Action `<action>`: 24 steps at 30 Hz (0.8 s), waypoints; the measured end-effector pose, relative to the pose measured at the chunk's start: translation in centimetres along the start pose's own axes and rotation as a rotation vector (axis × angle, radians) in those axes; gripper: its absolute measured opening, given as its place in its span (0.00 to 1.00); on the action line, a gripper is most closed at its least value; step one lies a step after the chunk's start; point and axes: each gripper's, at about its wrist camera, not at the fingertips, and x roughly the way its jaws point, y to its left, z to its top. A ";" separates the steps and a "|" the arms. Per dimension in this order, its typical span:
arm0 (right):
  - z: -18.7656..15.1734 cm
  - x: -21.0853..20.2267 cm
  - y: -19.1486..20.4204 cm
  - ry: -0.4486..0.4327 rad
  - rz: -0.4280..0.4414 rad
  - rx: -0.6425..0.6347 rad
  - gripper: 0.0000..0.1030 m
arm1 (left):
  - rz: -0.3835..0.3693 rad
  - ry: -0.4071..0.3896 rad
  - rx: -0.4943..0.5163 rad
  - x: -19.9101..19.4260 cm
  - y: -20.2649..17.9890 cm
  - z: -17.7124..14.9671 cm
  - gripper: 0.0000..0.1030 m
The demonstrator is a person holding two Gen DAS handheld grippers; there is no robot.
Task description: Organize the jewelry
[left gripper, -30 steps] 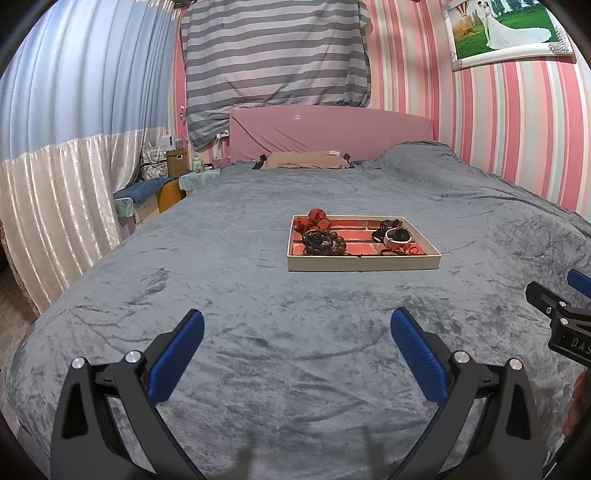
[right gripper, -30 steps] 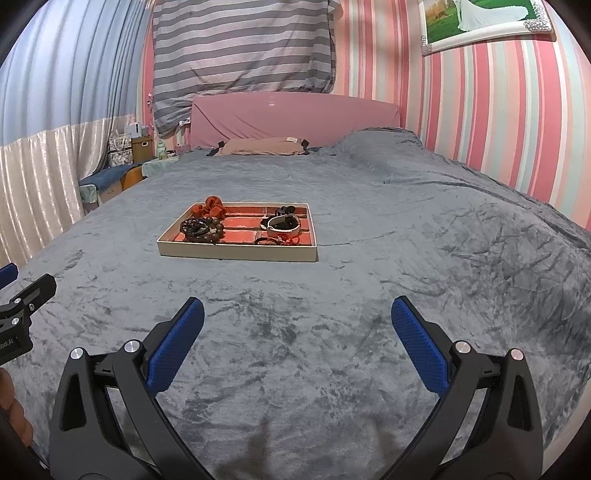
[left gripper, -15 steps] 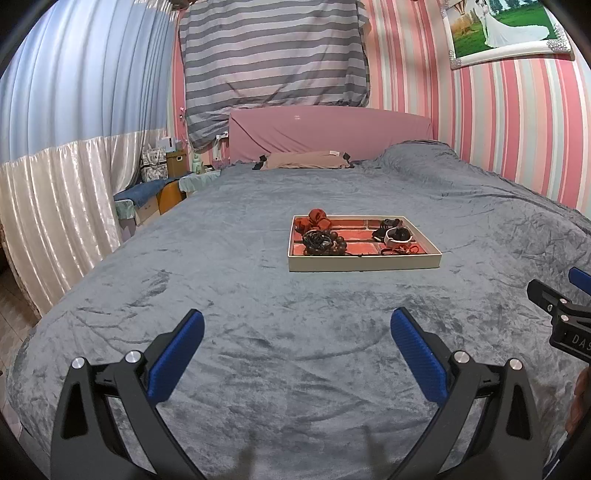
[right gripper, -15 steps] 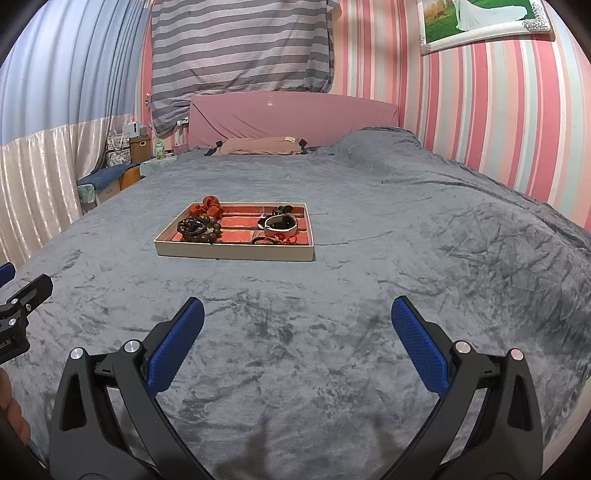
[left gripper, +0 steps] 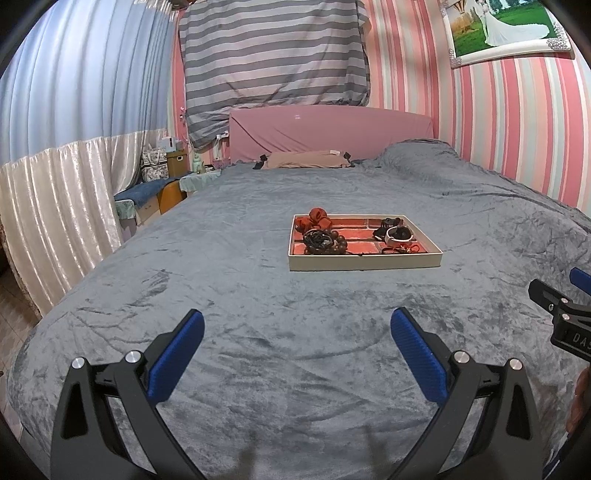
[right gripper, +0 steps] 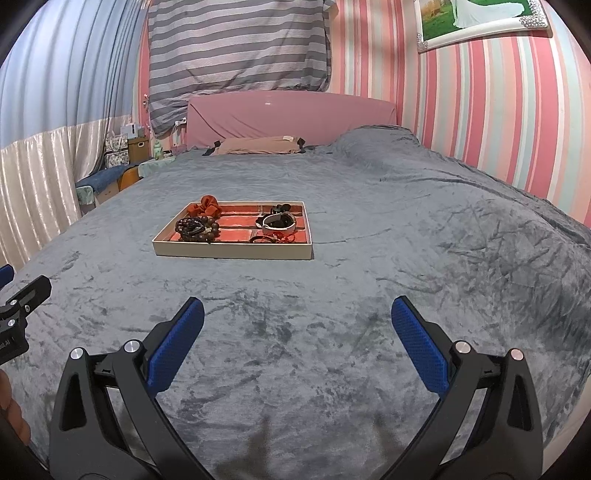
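The left gripper (left gripper: 295, 332) is hovering over the near part of the grey velvet bedspread (left gripper: 258, 369), its blue-padded fingers (left gripper: 177, 354) standing wide apart and holding nothing; the right gripper (right gripper: 295, 325) is hanging beside it in the same way, fingers (right gripper: 419, 343) spread wide and empty; each one is showing at the edge of the other's view, with a bit of the person's hand (right gripper: 11, 410) visible at the left border of the right wrist view.

The jewelry tray (left gripper: 364, 262), a shallow cream-walled box with a red lining divided into compartments, is lying on the bedspread well ahead of both grippers, with nothing but rumpled fabric lying between; in it a rust-red scrunchie (left gripper: 317, 218) is sitting at the far left corner; a dark wooden bead bracelet (left gripper: 327, 242) is lying just in front of it, tangled with something black that is too small to make out; a white bangle (left gripper: 397, 236) is resting on the right side with a black item (left gripper: 388, 223) behind it; a thin dark-and-red cord piece (left gripper: 400, 250) is lying near the front right wall.

Beyond the tray a tan pillow (left gripper: 306, 159) is lying against the pink headboard (left gripper: 328, 129); a grey-striped sheet (left gripper: 273, 55) is hanging above it; a framed wedding photo (left gripper: 506, 29) is hanging on the pink-striped wall; pale curtains (left gripper: 55, 206) are running along the left.
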 end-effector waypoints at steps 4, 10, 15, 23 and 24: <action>0.0 0.0 0.1 -0.001 -0.001 0.000 0.96 | 0.001 0.003 0.001 0.0 0.1 -0.1 0.96; 0.0 0.0 0.0 -0.002 -0.002 0.001 0.96 | -0.001 0.004 0.001 0.1 0.0 -0.1 0.96; 0.0 0.0 0.1 -0.002 -0.004 -0.001 0.96 | -0.001 0.003 0.002 0.1 0.1 -0.2 0.96; 0.0 0.0 0.0 -0.002 -0.002 0.000 0.96 | 0.001 0.001 0.005 0.0 0.1 -0.1 0.96; 0.0 0.0 0.1 -0.001 -0.002 0.000 0.96 | 0.000 0.001 0.006 0.0 0.1 -0.1 0.96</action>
